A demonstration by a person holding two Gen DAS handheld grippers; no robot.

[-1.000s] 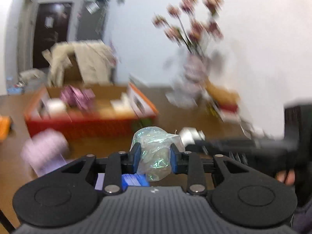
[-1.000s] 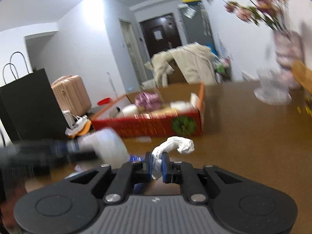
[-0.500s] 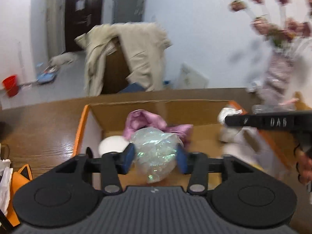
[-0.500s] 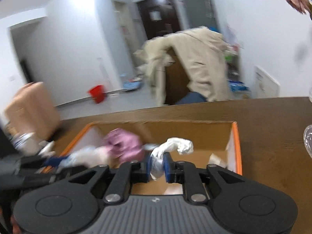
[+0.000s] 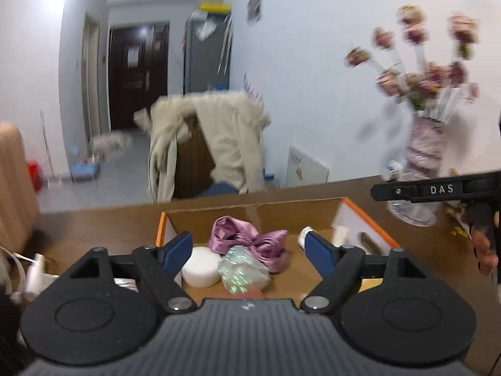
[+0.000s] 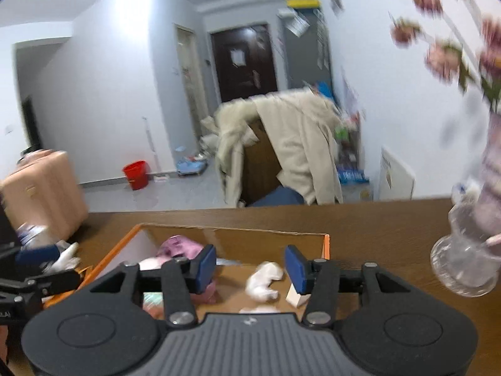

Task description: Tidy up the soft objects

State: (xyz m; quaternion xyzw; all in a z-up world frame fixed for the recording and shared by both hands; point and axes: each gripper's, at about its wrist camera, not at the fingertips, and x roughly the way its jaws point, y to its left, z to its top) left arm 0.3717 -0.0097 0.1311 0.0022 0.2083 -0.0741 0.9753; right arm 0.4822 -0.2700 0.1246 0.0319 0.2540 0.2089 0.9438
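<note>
An open cardboard box with orange edges (image 5: 369, 219) sits on the brown table. My left gripper (image 5: 249, 252) is open above it. The iridescent plastic wad (image 5: 242, 271) lies in the box below it, beside a white round pad (image 5: 200, 266) and a purple satin cloth (image 5: 247, 239). My right gripper (image 6: 250, 268) is open over the same box (image 6: 325, 244). The white crumpled wad (image 6: 263, 283) lies loose in the box between its fingers. The purple cloth (image 6: 178, 247) shows at the left.
A glass vase with pink flowers (image 5: 419, 163) stands on the table right of the box; it also shows in the right wrist view (image 6: 469, 263). A chair draped with a beige coat (image 5: 219, 144) stands beyond the table. A pink suitcase (image 6: 40, 188) is at the left.
Both grippers opened over the box. The iridescent wad dropped from the left one and the white wad from the right one into the box.
</note>
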